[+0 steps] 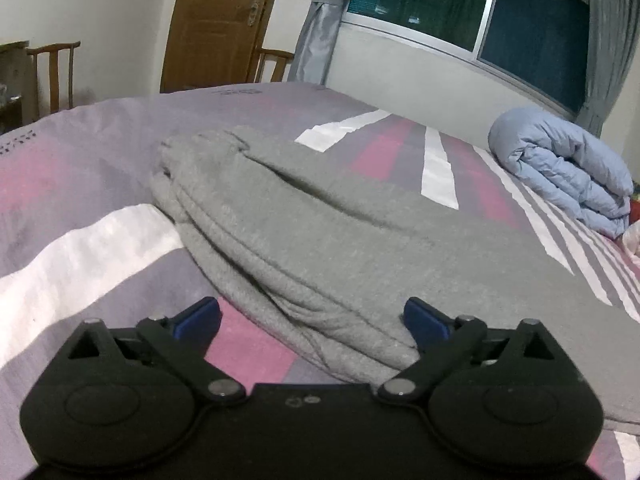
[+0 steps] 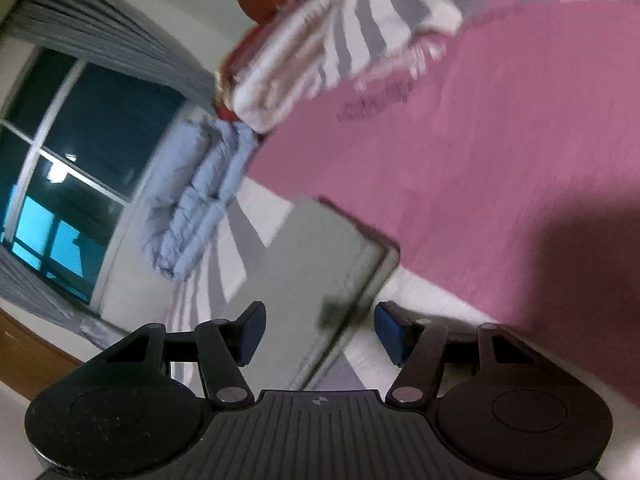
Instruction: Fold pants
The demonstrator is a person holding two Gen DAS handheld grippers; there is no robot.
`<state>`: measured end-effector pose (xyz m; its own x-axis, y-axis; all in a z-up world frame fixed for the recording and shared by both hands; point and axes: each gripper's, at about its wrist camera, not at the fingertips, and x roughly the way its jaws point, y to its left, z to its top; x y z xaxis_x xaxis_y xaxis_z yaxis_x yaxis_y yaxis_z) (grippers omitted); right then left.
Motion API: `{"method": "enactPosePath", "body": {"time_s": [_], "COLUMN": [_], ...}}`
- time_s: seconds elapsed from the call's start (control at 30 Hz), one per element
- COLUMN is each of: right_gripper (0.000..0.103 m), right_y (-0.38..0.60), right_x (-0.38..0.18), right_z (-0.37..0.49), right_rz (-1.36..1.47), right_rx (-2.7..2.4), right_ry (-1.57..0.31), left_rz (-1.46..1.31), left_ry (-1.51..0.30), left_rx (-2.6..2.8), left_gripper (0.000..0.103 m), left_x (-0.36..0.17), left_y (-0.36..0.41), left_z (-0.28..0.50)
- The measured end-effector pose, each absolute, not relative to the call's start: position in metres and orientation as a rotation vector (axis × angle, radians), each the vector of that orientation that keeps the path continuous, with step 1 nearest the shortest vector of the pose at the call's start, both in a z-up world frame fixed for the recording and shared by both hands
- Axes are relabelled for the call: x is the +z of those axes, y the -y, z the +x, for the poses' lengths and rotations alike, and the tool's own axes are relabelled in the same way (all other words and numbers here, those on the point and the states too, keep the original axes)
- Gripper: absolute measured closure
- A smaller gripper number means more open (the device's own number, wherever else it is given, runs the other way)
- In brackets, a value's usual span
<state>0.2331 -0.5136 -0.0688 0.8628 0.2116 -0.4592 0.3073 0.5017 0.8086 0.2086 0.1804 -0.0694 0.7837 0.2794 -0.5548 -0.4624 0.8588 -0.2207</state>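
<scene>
Grey pants [image 1: 320, 232], pink-striped sheet [image 1: 100, 240]

This is a bedroom in a home: a bed [image 1: 100, 168] with a striped sheet, a rolled blue quilt [image 1: 560, 168], curtains [image 1: 320, 24], a wooden door [image 1: 220, 20].

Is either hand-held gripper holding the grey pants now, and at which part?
Nothing is held. The left hand-held gripper and the right hand-held gripper both stand open around the edge of the grey pants, pads not pressing.
</scene>
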Motion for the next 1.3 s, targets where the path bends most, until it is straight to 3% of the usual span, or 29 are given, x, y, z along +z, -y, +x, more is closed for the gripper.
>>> {"method": "enactPosePath", "body": {"time_s": [0.23,0.33,0.37,0.4,0.73,0.93,1.3], "right_gripper": [0.045,0.071,0.086,0.091,0.094,0.094,0.094], "right_y": [0.511,0.516,0.517,0.517,0.523,0.504,0.345], "right_x": [-0.077,-0.088,-0.093,-0.098,-0.09,-0.063,0.014], "right_z": [0.243,0.267,0.274,0.281,0.264,0.265,0.297], "right_rz": [1.016,1.047,1.057,1.062,1.08,0.942,0.703], "right_rx": [-0.046,-0.049,-0.032,-0.018,-0.053,-0.098,0.103], "right_ry": [-0.581,-0.604,-0.619,-0.628,-0.546,-0.581,-0.52], "left_rz": [-0.348,-0.34,-0.34,-0.343,-0.3,-0.367,-0.48], "left_ry": [-0.546,-0.551,-0.551,-0.552,-0.478,-0.485,-0.423], "left_rx": [0.417,0.421,0.421,0.42,0.474,0.522,0.504], "left_gripper": [0.009,0.009,0.009,0.009,0.009,0.008,0.008], "left_x": [-0.071,-0.07,-0.07,-0.07,-0.055,-0.056,-0.044], "left_y": [-0.175,-0.174,-0.174,-0.175,-0.175,-0.204,-0.236], "left_z": [0.211,0.212,0.212,0.212,0.193,0.175,0.17]}}
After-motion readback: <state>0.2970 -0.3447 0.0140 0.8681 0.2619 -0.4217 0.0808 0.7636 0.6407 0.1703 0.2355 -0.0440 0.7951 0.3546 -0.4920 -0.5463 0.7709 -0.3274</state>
